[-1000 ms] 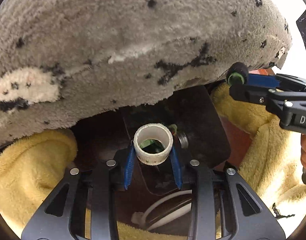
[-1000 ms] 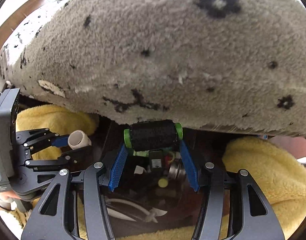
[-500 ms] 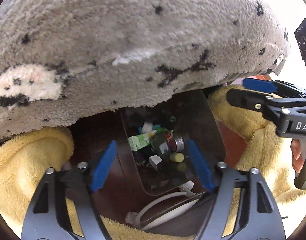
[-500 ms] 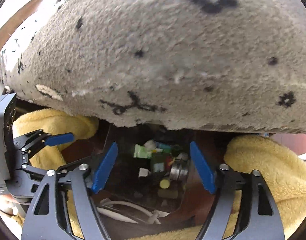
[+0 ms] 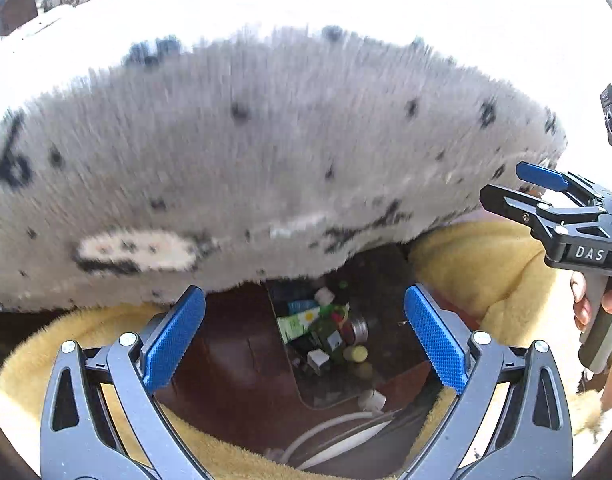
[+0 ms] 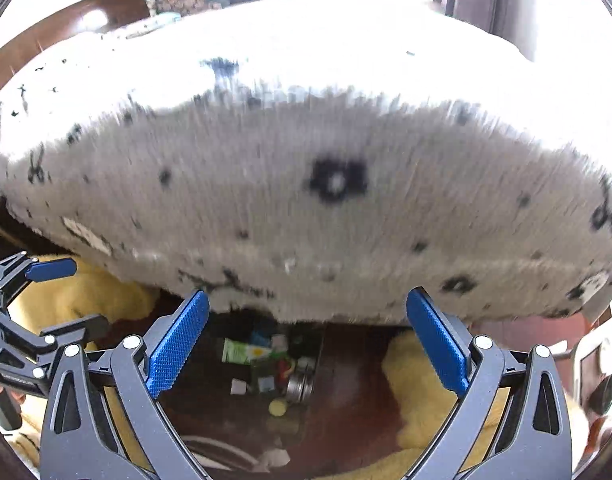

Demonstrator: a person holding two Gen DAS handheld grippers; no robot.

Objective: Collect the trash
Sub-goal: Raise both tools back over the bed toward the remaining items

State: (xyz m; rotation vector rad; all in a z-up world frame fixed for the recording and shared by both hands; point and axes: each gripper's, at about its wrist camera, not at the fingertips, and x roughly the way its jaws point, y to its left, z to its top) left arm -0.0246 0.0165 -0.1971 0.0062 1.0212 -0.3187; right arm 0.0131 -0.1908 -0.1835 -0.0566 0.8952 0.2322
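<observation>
left gripper (image 5: pixel 304 338): jaws just opening wide, tube released, nothing between them
right gripper (image 6: pixel 306 344): likewise emptying, roller dropped
bin (image 5: pixel 386 384): collecting both; next trash pending

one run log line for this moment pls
step: drop trash | left hand-held gripper: just opened, empty | right hand-held gripper: just opened, empty | trash pile: in dark bin below

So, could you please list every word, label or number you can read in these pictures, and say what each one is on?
"DAS": white letters on the black body of the right gripper, seen from the left wrist view; the word may run on out of frame.
Green carton among the trash: its print is too small to read.
Nothing else is legible.
</observation>
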